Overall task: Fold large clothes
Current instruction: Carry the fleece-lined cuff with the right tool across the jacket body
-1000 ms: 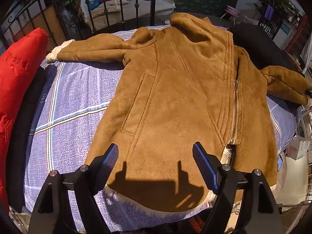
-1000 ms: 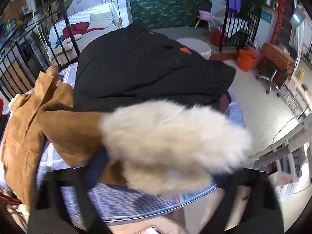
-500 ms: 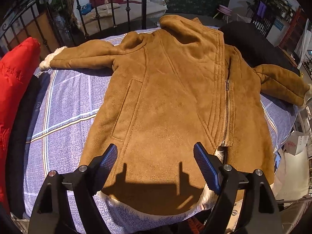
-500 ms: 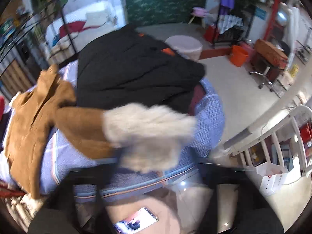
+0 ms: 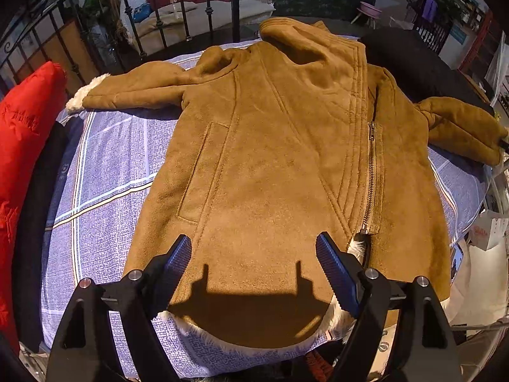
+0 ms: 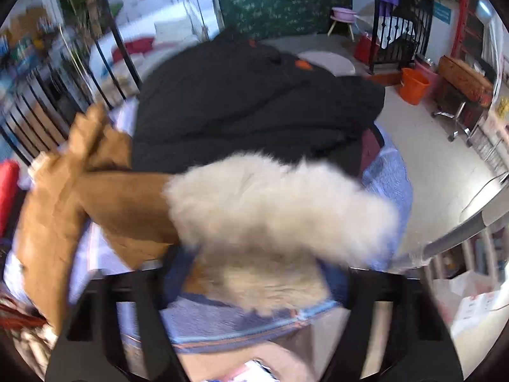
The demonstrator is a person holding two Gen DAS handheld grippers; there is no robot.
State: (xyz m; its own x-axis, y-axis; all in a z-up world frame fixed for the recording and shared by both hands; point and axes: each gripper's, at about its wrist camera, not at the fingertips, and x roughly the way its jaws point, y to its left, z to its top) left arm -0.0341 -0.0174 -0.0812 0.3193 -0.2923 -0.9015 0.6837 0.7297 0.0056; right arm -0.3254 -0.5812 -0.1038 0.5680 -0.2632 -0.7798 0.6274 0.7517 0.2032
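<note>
A tan suede coat (image 5: 270, 159) with fleece lining lies front-up and spread out on a blue checked sheet (image 5: 105, 175). Its collar is at the far end and its zip runs down the right side. My left gripper (image 5: 254, 254) hovers open over the coat's hem with nothing between its fingers. In the right wrist view, which is blurred, the coat's right sleeve (image 6: 121, 203) ends in a fluffy cream cuff (image 6: 270, 210). My right gripper (image 6: 254, 273) has that cuff between its jaws, which are closing on it, and the fur fills the gap.
A red padded jacket (image 5: 22, 143) lies along the sheet's left edge. A black coat (image 6: 254, 102) is heaped at the far right corner, behind the cuff. A black iron railing (image 5: 235, 0) stands beyond the sheet. Floor, an orange bucket (image 6: 413, 86) and shelves lie to the right.
The right gripper pulled back from the cuff half a second ago, then came forward again with the cuff between its jaws. The left gripper stays open over the hem.
</note>
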